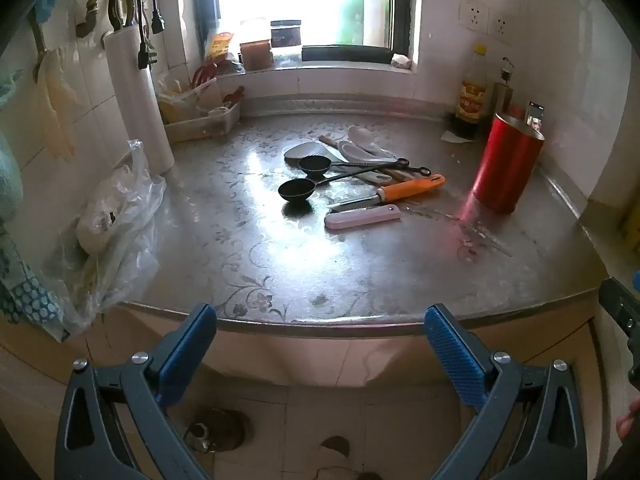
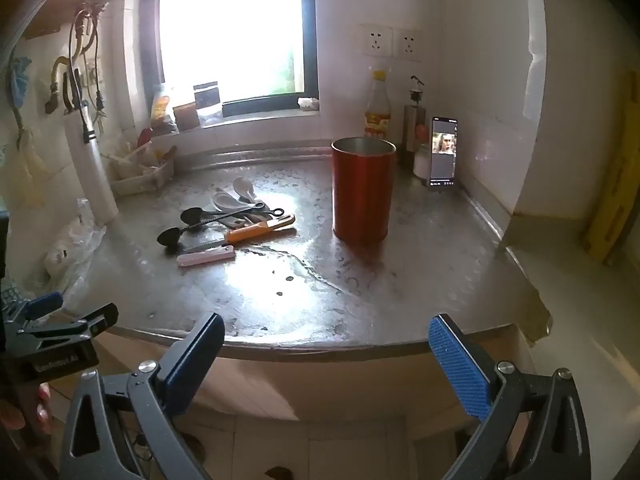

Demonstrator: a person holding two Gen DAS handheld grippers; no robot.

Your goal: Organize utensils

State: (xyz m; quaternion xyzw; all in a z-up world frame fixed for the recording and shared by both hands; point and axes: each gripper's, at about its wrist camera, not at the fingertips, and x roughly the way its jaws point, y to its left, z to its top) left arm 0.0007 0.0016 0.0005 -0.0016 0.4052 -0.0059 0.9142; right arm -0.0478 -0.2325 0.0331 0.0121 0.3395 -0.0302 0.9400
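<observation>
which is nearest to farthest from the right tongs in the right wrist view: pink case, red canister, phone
From the right tongs:
1. pink case, front of the utensil pile, left of centre.
2. red canister, upright, farther back, slightly right.
3. phone, propped against the back right wall.

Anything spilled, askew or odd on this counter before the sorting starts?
Yes. The utensils lie in a loose crisscrossed heap on the counter, none in the red holder, which stands empty as far as its mouth shows. A thin wet trail runs across the steel in front of the holder.

Red canister, orange-handled knife, pink case, floral-etched steel counter.
</observation>
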